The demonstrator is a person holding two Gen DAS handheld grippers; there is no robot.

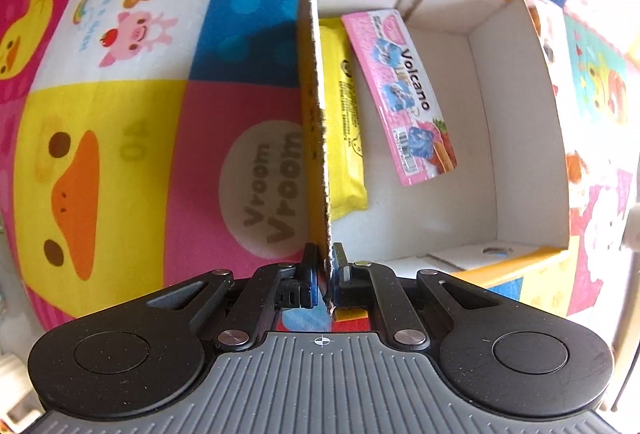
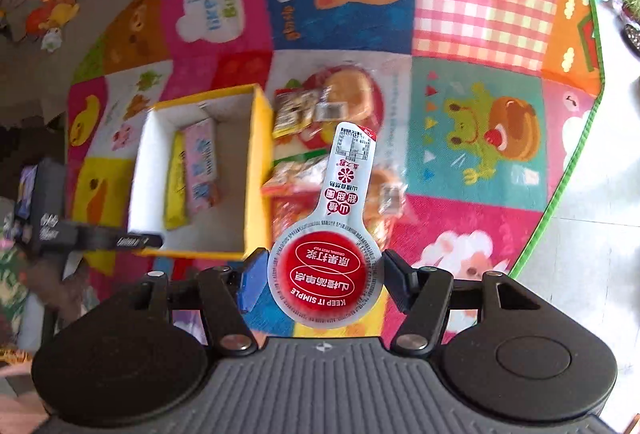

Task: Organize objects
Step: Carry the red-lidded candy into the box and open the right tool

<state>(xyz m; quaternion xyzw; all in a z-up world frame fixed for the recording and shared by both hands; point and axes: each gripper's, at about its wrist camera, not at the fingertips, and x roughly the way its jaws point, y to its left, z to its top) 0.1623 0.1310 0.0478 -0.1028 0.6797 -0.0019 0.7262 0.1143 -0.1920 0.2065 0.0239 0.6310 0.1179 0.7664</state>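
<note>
Left gripper (image 1: 325,270) pinching box wall (image 1: 316,106), right gripper (image 2: 322,280) clasping packet (image 2: 326,270)

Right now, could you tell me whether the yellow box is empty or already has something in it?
Not empty: the yellow box holds a yellow packet and a pink Volcano packet on its white floor, with much floor bare.

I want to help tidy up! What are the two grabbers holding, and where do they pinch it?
The left gripper pinches the yellow box by its side wall. The right gripper holds the spoon-shaped snack packet by its round red end.
</note>
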